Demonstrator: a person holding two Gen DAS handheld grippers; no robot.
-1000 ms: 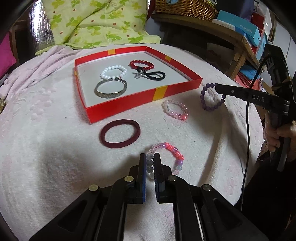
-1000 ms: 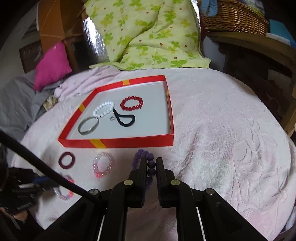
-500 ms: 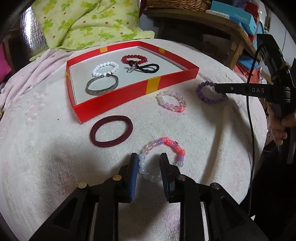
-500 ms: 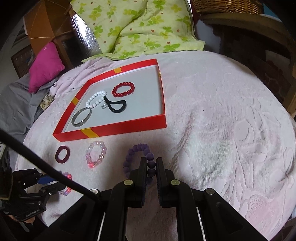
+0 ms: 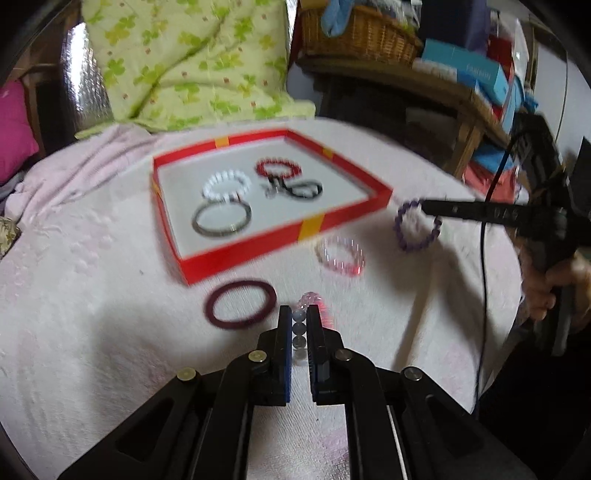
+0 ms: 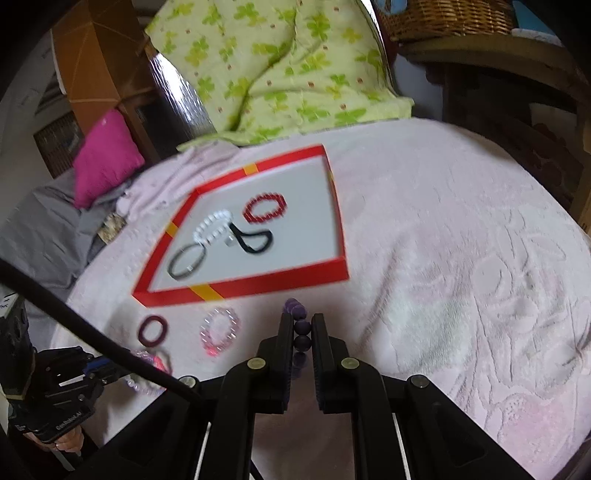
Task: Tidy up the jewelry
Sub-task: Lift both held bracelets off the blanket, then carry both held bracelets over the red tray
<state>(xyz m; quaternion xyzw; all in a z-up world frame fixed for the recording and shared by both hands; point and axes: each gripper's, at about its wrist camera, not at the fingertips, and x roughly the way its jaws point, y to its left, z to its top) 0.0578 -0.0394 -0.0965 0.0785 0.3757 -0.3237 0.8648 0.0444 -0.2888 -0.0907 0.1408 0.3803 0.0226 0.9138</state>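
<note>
A red-walled tray (image 5: 243, 251) (image 6: 258, 284) on the pink blanket holds a white bead bracelet (image 5: 226, 183), a red bead bracelet (image 5: 277, 168), a silver bangle (image 5: 221, 219) and a black cord (image 5: 301, 189). My left gripper (image 5: 298, 317) is shut on a multicolour bead bracelet (image 5: 300, 323), lifted off the blanket. My right gripper (image 6: 300, 326) is shut on a purple bead bracelet (image 6: 301, 325) (image 5: 417, 229), held above the blanket right of the tray's near corner. A pale pink bead bracelet (image 5: 340, 255) (image 6: 219, 330) and a maroon hair band (image 5: 240, 302) (image 6: 152, 329) lie in front of the tray.
A green-patterned quilt (image 5: 192, 62) lies behind the tray. A wicker basket (image 5: 354, 33) and boxes (image 5: 469, 70) sit on a wooden shelf at the right. A magenta cushion (image 6: 105, 162) is at the far left. A cable (image 5: 484, 258) hangs from the right gripper.
My left gripper closed on the multicolour bracelet and raised it. My right gripper lifted the purple bracelet and carried it toward the tray. Both views tilted upward.
</note>
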